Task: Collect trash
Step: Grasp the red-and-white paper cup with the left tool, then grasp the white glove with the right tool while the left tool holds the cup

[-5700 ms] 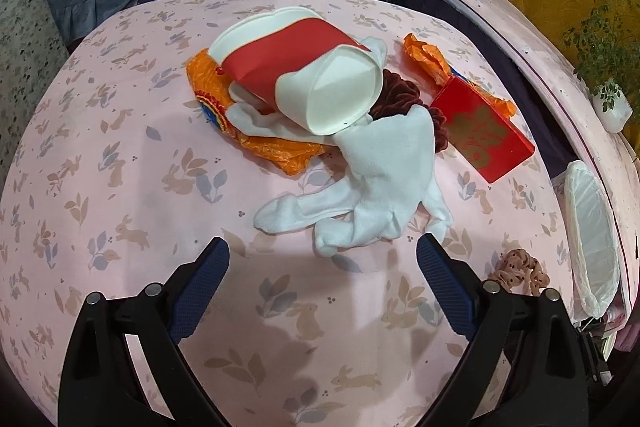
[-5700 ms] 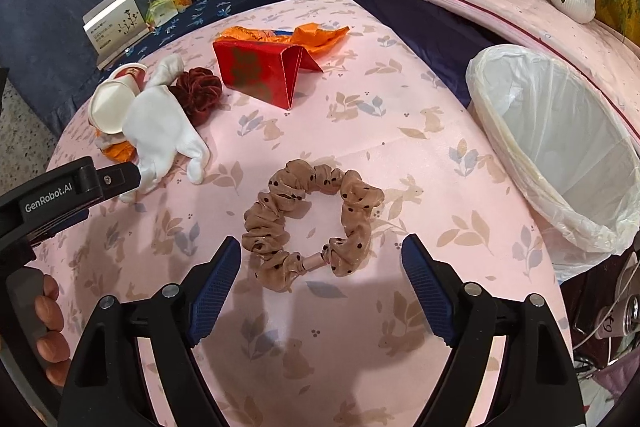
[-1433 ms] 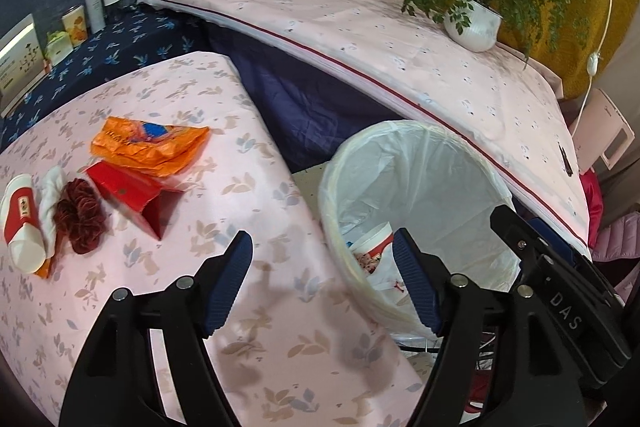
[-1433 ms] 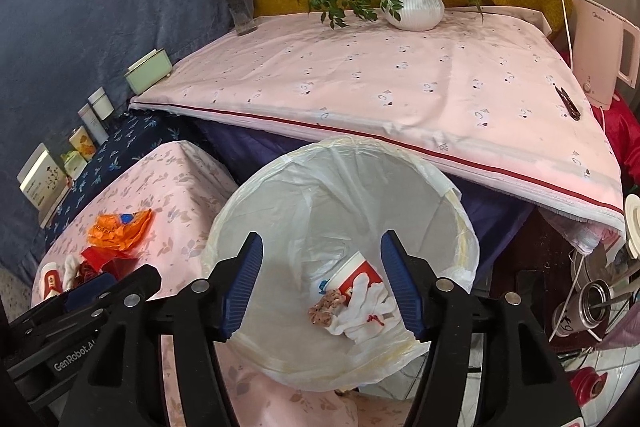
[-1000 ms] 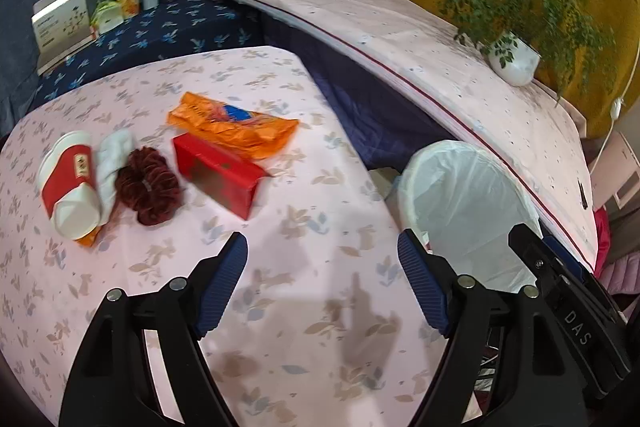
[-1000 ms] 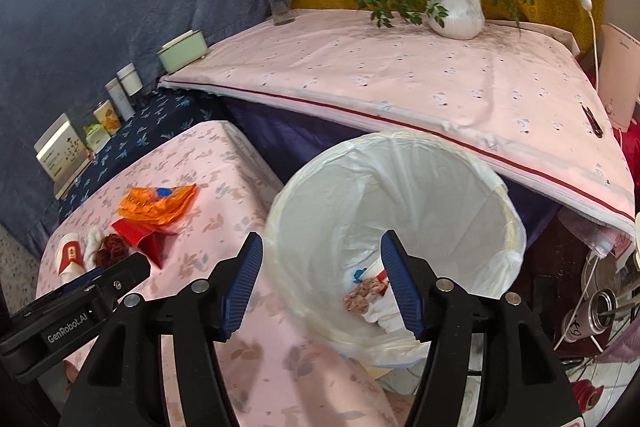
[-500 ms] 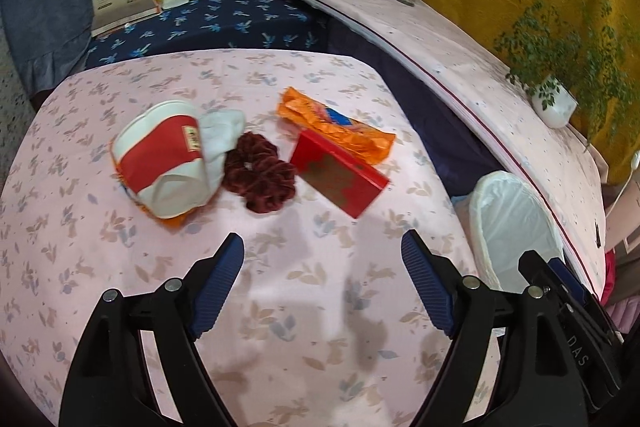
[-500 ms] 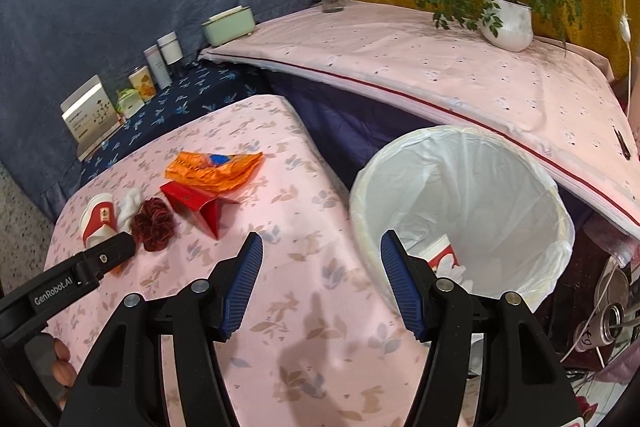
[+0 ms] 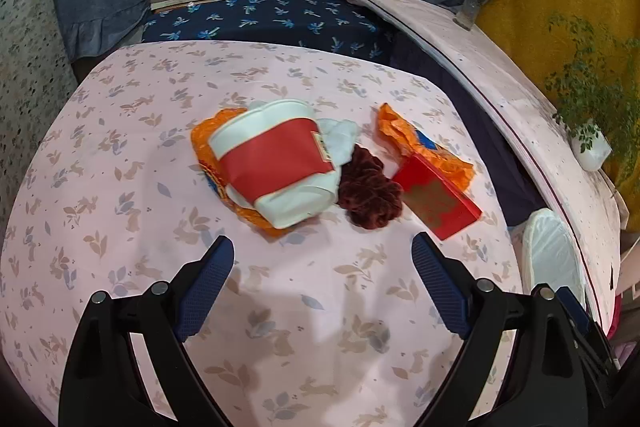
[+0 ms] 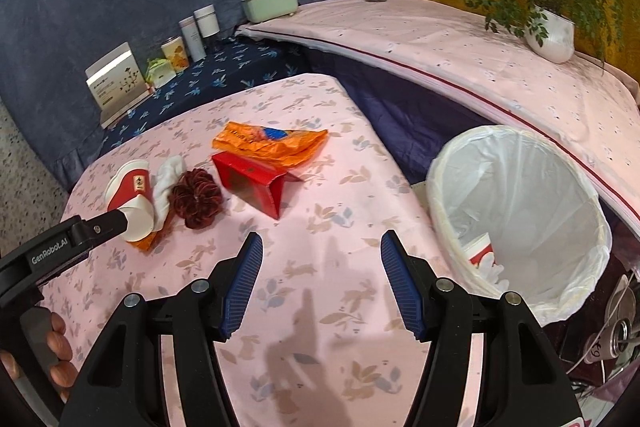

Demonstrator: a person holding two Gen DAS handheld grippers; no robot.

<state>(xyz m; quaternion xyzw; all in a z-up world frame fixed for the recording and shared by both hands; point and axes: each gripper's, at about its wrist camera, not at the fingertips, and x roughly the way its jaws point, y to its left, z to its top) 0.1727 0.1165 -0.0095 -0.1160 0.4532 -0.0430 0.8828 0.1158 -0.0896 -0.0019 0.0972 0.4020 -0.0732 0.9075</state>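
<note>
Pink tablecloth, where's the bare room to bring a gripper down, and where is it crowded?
The near half of the pink tablecloth is bare, from the trash pile to both grippers. The strip between the red box and the bin is free too. Crowded: the cluster of the paper cup, dark red scrunchie, red box and orange wrapper.

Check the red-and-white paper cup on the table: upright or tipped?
Tipped. The paper cup lies on its side on an orange wrapper, its open mouth facing the left gripper.

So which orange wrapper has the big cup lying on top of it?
The orange wrapper on the left, pinned under the red-and-white paper cup. The other orange wrapper lies behind the red box, nothing resting on top.
</note>
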